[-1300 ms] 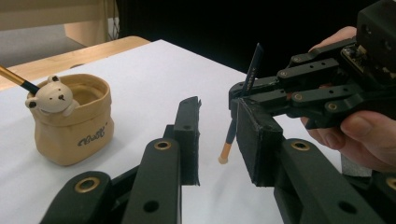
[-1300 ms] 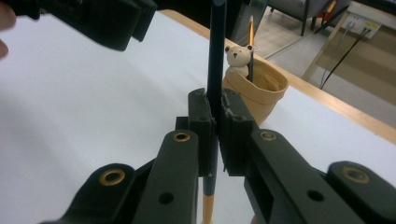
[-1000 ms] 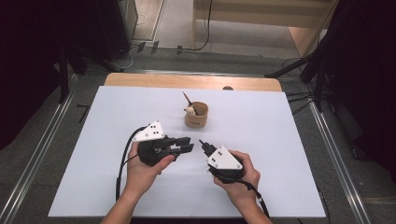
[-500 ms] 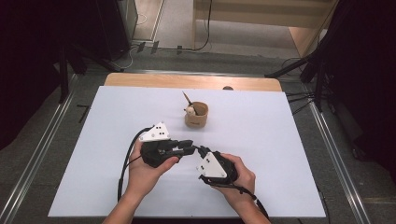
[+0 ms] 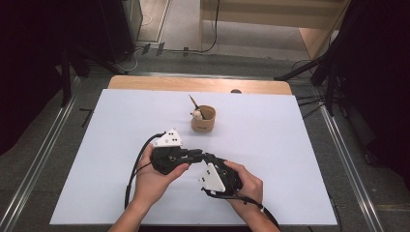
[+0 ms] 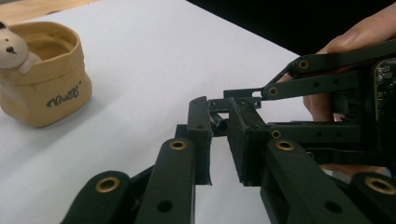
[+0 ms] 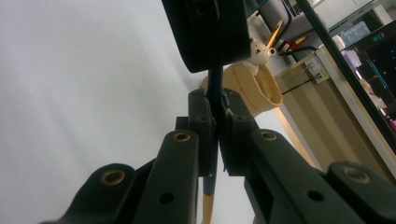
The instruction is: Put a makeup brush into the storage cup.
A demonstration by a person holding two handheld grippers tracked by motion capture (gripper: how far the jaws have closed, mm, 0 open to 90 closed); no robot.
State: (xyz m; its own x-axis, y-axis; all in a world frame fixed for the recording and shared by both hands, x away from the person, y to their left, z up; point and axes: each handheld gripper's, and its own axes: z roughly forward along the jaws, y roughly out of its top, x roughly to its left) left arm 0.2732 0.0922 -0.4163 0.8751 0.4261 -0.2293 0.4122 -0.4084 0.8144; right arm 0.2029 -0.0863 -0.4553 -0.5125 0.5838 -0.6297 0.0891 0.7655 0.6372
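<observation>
1. The right gripper [image 7: 214, 133] has its jaws clamped on a dark-blue pencil [image 7: 213, 93] whose pale lower end hangs below them.
2. The left gripper [image 6: 219, 140] has its jaws slightly apart, with the pencil's dark end [image 6: 218, 124] in the gap between them, just beyond the tips.
3. If the left jaws close off-centre, the thin shaft could twist out.
4. If the right lets go too soon, the pencil could drop onto the white table [image 5: 121, 125].
5. The tan holder with a bear figure [image 5: 203, 119] stands well beyond both sets of jaws, so a swing could tip it.

Lab or studio recording bay, white table [image 5: 121, 145] between floor rails [image 5: 46, 154], black curtains [image 5: 29, 58], loose cables [image 5: 193, 48]
</observation>
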